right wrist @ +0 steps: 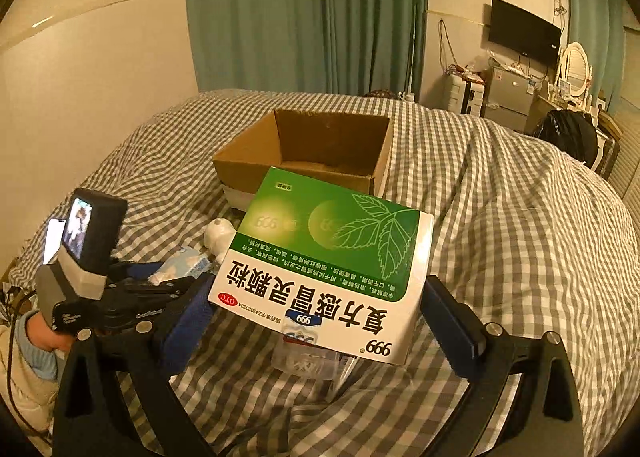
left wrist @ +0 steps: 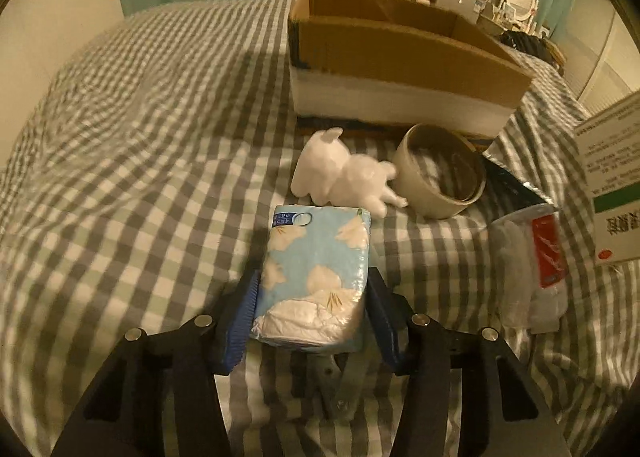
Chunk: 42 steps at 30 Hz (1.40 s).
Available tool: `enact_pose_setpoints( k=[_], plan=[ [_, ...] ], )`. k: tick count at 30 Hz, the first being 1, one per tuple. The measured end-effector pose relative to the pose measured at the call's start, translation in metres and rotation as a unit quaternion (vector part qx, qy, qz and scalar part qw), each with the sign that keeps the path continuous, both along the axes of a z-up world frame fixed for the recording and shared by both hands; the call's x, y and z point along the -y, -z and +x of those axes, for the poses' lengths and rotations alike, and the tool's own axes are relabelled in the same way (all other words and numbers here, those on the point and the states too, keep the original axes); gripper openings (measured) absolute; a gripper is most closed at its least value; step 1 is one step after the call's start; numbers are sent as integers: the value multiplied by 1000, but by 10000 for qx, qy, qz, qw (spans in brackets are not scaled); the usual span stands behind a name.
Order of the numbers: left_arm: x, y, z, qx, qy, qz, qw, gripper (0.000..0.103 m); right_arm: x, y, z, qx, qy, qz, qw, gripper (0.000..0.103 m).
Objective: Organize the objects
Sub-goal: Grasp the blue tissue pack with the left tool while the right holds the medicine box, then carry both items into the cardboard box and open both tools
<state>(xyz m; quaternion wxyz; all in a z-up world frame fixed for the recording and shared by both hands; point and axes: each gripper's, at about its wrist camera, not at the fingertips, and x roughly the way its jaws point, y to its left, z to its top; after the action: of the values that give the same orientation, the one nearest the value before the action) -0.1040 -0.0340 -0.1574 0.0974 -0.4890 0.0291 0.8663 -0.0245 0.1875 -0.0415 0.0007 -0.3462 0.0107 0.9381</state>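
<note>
Left tool [left wrist: 312,309]: clamped on the tissue pack [left wrist: 314,277], long axis pointing away along the fingers.
Right tool [right wrist: 320,321]: grips the green medicine box [right wrist: 328,265], raised above the bed [right wrist: 500,237].
Beyond: white toy [left wrist: 344,173], bowl [left wrist: 440,173], then open cardboard box [right wrist: 312,149].
Room: bare checked bedding left.

One cardboard box [left wrist: 404,53] — one bowl [left wrist: 440,171] — one toy [left wrist: 344,173].
</note>
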Motion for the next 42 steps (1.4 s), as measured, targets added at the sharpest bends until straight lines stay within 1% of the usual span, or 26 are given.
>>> enact_pose_setpoints(
  k=[5, 7, 10, 14, 17, 20, 24, 28, 29, 30, 32, 33, 35, 38, 40, 42],
  plan=[
    [1, -41, 18, -511, 24, -49, 9987, 53, 1, -16, 9, -241, -17, 142, 9996, 99],
    [-2, -64, 21, -799, 45, -96, 9967, 53, 2, -28, 10, -369, -44, 250, 9990, 99],
    [-7, -100, 22, -1246, 88, -117, 9921, 53, 2, -53, 6, -670, -99, 383, 9970, 99],
    [-18, -144, -1, -1801, 140, -112, 9835, 53, 3, -85, -8, -1042, -141, 564, 9929, 99],
    [-26, -162, -21, -2015, 173, -65, 9793, 53, 2, -104, -25, -1240, -178, 596, 9903, 99],
    [-35, -170, -44, -2105, 214, -82, 9773, 53, 0, -118, -52, -1361, -218, 596, 9887, 99],
    [-45, -174, -81, -2169, 259, -32, 9758, 53, -3, -125, -93, -1455, -280, 577, 9873, 99],
    [-51, -167, -119, -2128, 261, -11, 9768, 53, -11, -117, -136, -1393, -268, 518, 9885, 99],
    [-52, -161, -131, -2086, 270, -18, 9776, 53, -14, -111, -153, -1321, -277, 481, 9897, 99],
    [-55, -158, -139, -2051, 281, -28, 9783, 53, -15, -108, -161, -1280, -284, 463, 9903, 99],
    [-59, -143, -158, -1926, 304, -56, 9808, 53, -19, -93, -188, -1102, -295, 396, 9927, 99],
    [-62, -138, -164, -1883, 310, -75, 9816, 53, -19, -88, -191, -1051, -299, 384, 9933, 99],
    [-66, -122, -178, -1832, 295, -187, 9824, 53, -24, -68, -212, -870, -243, 296, 9955, 99],
    [-70, -99, -195, -1665, 323, -178, 9853, 53, -31, -42, -231, -644, -211, 56, 9977, 99],
    [-73, -90, -201, -1599, 366, -173, 9863, 53, -35, -26, -243, -454, -225, -115, 9986, 99],
    [-79, -83, -206, -1574, 436, -153, 9865, 53, -40, -18, -248, -417, -209, -188, 9987, 99]
  ],
)
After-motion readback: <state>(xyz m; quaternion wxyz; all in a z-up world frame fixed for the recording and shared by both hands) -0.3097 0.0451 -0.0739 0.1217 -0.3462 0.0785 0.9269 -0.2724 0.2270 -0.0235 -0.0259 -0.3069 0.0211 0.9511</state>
